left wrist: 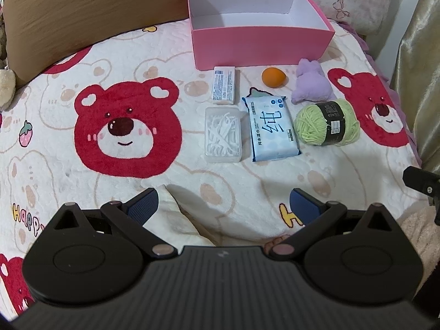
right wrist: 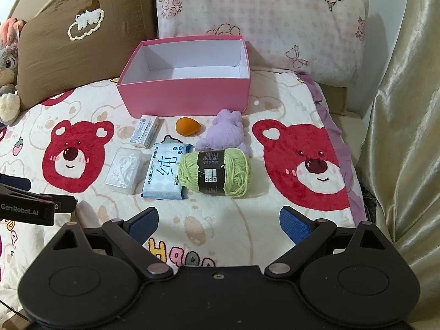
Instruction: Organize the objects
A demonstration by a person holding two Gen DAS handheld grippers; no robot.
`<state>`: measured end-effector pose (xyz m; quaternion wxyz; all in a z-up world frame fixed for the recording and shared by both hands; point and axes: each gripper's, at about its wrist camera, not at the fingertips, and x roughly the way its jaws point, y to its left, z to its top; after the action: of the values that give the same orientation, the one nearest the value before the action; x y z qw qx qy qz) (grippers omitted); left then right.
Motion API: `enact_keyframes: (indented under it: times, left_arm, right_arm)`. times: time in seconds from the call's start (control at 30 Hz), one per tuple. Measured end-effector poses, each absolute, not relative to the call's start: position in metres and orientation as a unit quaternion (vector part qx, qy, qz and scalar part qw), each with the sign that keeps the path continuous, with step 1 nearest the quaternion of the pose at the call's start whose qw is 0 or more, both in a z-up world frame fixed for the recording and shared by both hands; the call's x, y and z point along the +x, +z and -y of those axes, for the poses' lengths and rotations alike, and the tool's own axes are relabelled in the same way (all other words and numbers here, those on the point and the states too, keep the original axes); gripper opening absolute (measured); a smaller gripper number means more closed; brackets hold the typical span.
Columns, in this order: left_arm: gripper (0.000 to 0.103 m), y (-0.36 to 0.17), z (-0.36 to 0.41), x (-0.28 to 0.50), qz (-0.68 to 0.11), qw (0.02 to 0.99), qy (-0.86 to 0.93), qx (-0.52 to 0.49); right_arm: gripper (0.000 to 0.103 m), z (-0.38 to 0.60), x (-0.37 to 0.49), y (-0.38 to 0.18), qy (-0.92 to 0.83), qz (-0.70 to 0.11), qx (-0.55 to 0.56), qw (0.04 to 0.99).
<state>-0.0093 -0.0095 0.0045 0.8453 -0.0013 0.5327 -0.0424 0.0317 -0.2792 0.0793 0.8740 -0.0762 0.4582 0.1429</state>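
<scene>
An empty pink box (left wrist: 261, 45) (right wrist: 187, 96) stands on the bed blanket. In front of it lie a small white carton (left wrist: 224, 84) (right wrist: 145, 131), an orange sponge egg (left wrist: 273, 76) (right wrist: 188, 126), a purple plush (left wrist: 312, 82) (right wrist: 227, 134), a clear floss-pick case (left wrist: 223, 134) (right wrist: 125, 172), a blue wet-wipe pack (left wrist: 272, 129) (right wrist: 166, 174) and a green yarn ball (left wrist: 327, 122) (right wrist: 216, 172). My left gripper (left wrist: 224, 206) is open and empty, short of the floss case. My right gripper (right wrist: 220, 225) is open and empty, short of the yarn.
A brown pillow (left wrist: 82, 19) (right wrist: 82, 41) and a pink patterned pillow (right wrist: 261, 19) lean behind the box. A plush rabbit (right wrist: 8, 63) sits far left. A gold curtain (right wrist: 407, 137) hangs at the right. The bed's edge (right wrist: 346, 165) runs along the right.
</scene>
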Motion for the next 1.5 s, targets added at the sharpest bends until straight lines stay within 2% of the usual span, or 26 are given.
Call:
enact_keyframes:
  times: [0.73,0.87,1.0,1.17,1.27,1.4,1.5]
  left_arm:
    - [0.103,0.014,0.009,-0.011,-0.525,0.849,-0.057,-0.021]
    - [0.103,0.024,0.011,-0.006,-0.516,0.853,-0.076,-0.032]
    - [0.103,0.041,0.025,0.0,-0.491,0.868,-0.077,0.011]
    - [0.103,0.048,0.036,0.014,-0.484,0.868,-0.109,0.012]
    - [0.103,0.041,0.043,0.024,-0.478,0.868,-0.133,-0.005]
    - [0.103,0.018,0.043,0.042,-0.478,0.863,-0.138,-0.087]
    - [0.103,0.002,0.054,0.051,-0.47,0.871,-0.126,-0.066]
  right_arm:
    - [0.097,0.284,0.029,0.079,0.148,-0.454,-0.086,0.874]
    - [0.097,0.29,0.024,0.091,0.197,-0.418,-0.091,0.882]
    - [0.097,0.291,0.024,0.1,0.236,-0.38,-0.138,0.884]
    - [0.097,0.299,0.037,0.09,0.278,-0.342,-0.143,0.886]
    - [0.097,0.302,0.049,0.076,0.265,-0.325,-0.152,0.895]
    - [0.097,0.313,0.076,0.057,0.281,-0.359,-0.104,0.884]
    - [0.097,0.314,0.087,0.047,0.279,-0.356,-0.126,0.883]
